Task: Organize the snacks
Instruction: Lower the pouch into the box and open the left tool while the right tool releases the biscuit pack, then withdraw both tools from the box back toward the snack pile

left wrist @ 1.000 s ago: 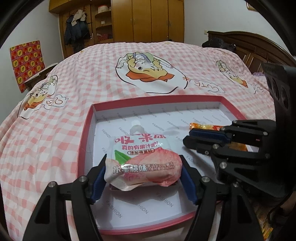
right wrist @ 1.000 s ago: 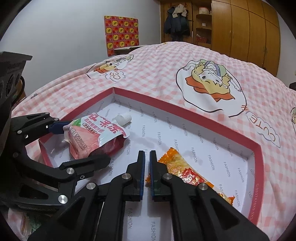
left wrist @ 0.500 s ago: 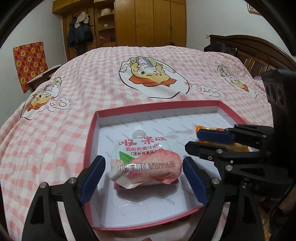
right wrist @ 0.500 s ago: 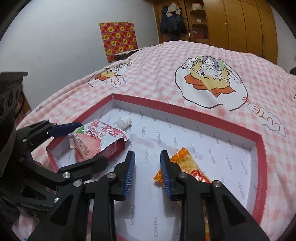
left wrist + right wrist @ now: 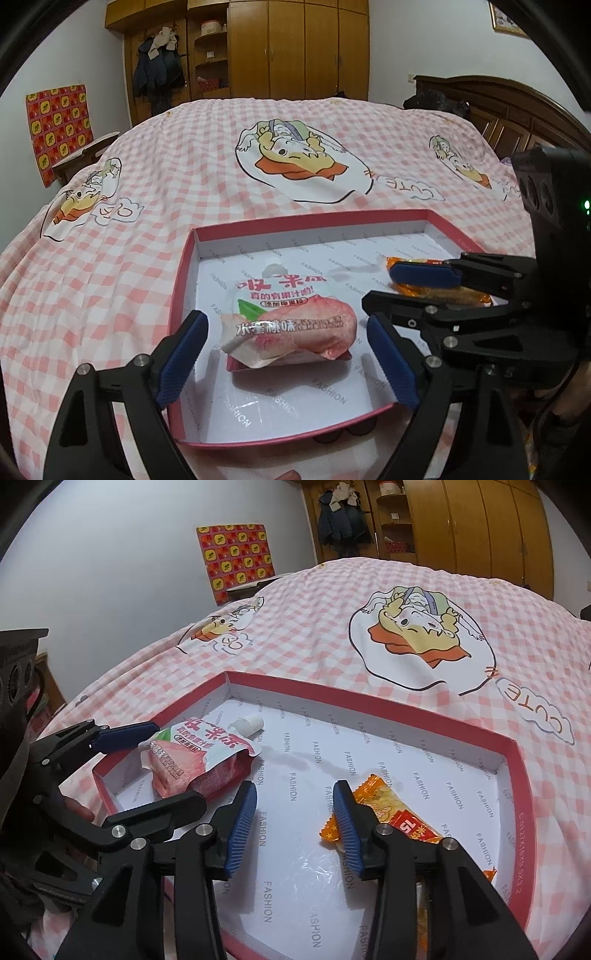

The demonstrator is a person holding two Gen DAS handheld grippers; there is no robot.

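Pink foil peach-jelly pouch with white cap (image 5: 291, 325) lying flat in shallow red-rimmed white cardboard box (image 5: 183, 291) — between the blue pads of the left gripper (image 5: 288, 354), touched by neither. Jaws just widened, spread wide, holding nothing. Right gripper (image 5: 295, 827) also just opening — half apart, empty; crinkly orange snack packet (image 5: 380, 801) beside and under its right finger.

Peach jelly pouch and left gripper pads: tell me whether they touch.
Apart. In the left wrist view the left gripper, whose jaws have just been opening, straddles the peach jelly pouch, with white tray floor showing on both sides.
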